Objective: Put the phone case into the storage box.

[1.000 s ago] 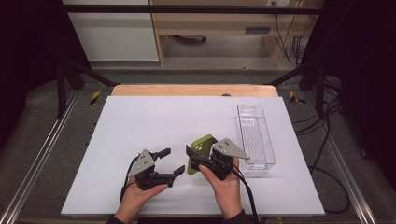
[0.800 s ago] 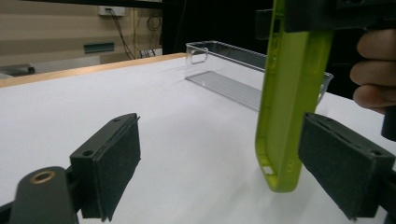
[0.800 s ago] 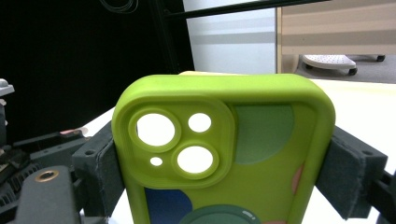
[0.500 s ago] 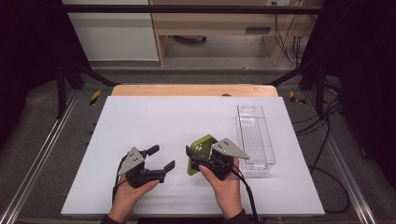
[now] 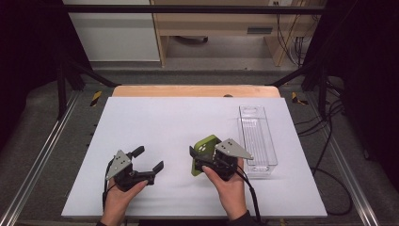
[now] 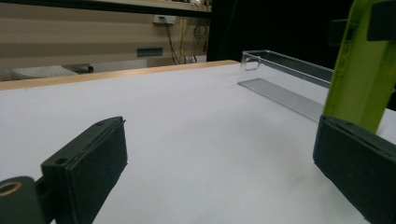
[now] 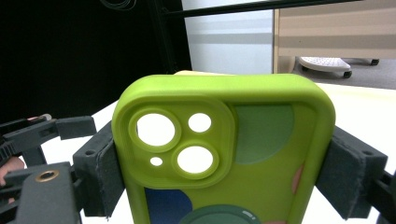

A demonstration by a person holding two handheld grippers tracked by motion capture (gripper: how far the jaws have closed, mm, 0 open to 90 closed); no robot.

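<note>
Two padded jaws of my right gripper (image 5: 203, 161) clamp a lime-green phone case (image 5: 203, 151) by its long sides, so it stands tilted on edge just left of the clear plastic tray (image 5: 258, 141). I see rubbery matte walls, rounded corners, three round camera cut-outs and coloured blobs on the case's inner face. My left gripper (image 5: 149, 159), well left of the tray, has just been opening; its foam-faced jaws stand wide with nothing between them. Smooth white table (image 5: 164, 117) lies bare from the tray's left wall leftward.
</note>
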